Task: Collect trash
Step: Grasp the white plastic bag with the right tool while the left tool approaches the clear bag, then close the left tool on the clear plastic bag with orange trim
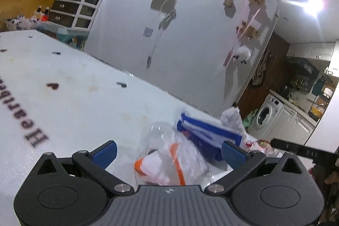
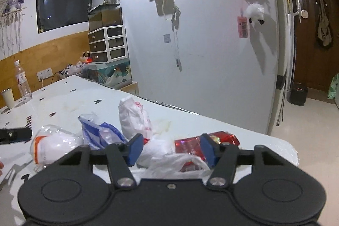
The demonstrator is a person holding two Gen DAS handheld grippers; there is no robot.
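Both grippers sit low over the white table, which has small dark heart prints, with the trash bunched together near its edge. Left gripper: jaws spread wide, nothing between the blue pads. A clear plastic bag with orange trim lies on the table in the gap between them, not pinched as far as I can tell. Just behind it lies a blue-and-white package, tilted, its right end close to the right pad. A crumpled white bag stands further back by the table edge. A black bar that looks like part of the other gripper pokes in from the right of the left view. Right gripper: jaws also wide open, holding nothing. A thin white plastic bag lies loose between the fingers. A red shiny wrapper lies just behind it, partly hidden by the right finger. Can't tell whether the fingers touch either one. Left of that, in the right view: the blue-and-white package, the clear bag with orange trim, and the white bag with red print standing upright behind them. Far left on the table stand a clear water bottle and a white cup, well apart from the trash. Washing machine shows in the kitchen area beyond the table in the left view.
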